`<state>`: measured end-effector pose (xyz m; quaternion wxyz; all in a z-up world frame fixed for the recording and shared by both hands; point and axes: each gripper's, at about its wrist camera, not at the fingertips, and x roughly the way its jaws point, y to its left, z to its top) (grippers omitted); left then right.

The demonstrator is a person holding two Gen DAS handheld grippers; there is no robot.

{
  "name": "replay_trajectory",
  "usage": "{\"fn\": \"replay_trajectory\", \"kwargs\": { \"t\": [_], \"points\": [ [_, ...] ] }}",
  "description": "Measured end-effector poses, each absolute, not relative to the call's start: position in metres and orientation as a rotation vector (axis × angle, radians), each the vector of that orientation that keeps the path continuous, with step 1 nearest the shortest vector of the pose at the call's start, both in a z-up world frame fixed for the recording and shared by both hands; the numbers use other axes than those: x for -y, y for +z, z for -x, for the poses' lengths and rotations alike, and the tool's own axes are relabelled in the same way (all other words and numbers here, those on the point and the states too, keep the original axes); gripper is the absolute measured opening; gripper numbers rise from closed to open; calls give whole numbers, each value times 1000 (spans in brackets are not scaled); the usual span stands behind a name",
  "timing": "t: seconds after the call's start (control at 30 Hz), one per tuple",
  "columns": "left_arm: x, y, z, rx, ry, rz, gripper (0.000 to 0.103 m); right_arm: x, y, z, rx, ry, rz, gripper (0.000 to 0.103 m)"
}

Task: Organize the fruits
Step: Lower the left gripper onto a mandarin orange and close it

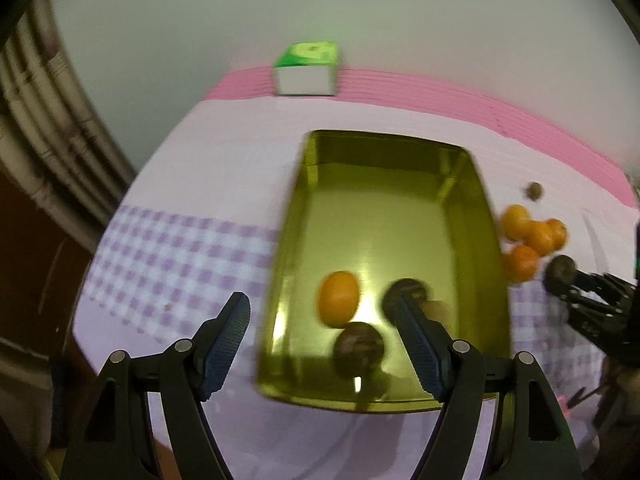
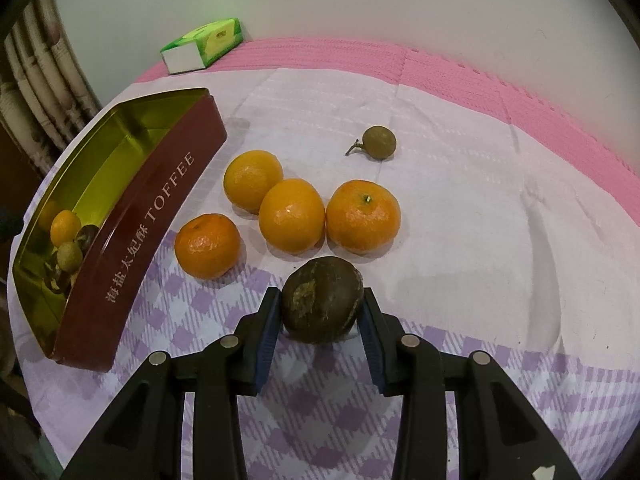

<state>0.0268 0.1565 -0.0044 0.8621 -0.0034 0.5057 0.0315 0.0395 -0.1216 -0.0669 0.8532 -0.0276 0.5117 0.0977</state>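
My right gripper [image 2: 320,312] is shut on a dark brown round fruit [image 2: 322,300], held just above the cloth. Beyond it lie several oranges [image 2: 292,214] and one small brown-green fruit [image 2: 378,142]. The gold-lined toffee tin [image 2: 132,208] stands to the left, holding an orange [image 2: 64,226] and small dark fruits. In the left wrist view my left gripper [image 1: 320,312] is open and empty over the tin's [image 1: 400,184] near end, above an orange [image 1: 338,298] and a dark fruit [image 1: 360,348]. The right gripper [image 1: 568,280] shows at the right with its fruit.
A green and white tissue box [image 2: 204,44] lies at the table's far edge, by the wall. The table has a lilac checked cloth [image 2: 480,184] over a pink mat [image 2: 520,92]. A curtain [image 2: 40,80] hangs at the left.
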Motion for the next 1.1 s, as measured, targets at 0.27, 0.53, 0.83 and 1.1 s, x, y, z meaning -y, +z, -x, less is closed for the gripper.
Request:
{"fn": "replay_trajectory", "kwargs": {
  "t": [0.27,0.53,0.83,1.1],
  "points": [
    [-92,-1,-40,-1062,-99,-36,75,142,-66,-32,-1067,179,50,34],
    [-34,-8,-54,-1091,-213,-76,75,186,-65,-19,-1083,111,4,34],
    [-10,-16,-76,-1166,-260,-43,68,211,-66,-8,-1076,90,-46,34],
    [11,-25,-96,-1245,-274,-71,59,215,-65,-6,-1073,96,-71,34]
  ]
}}
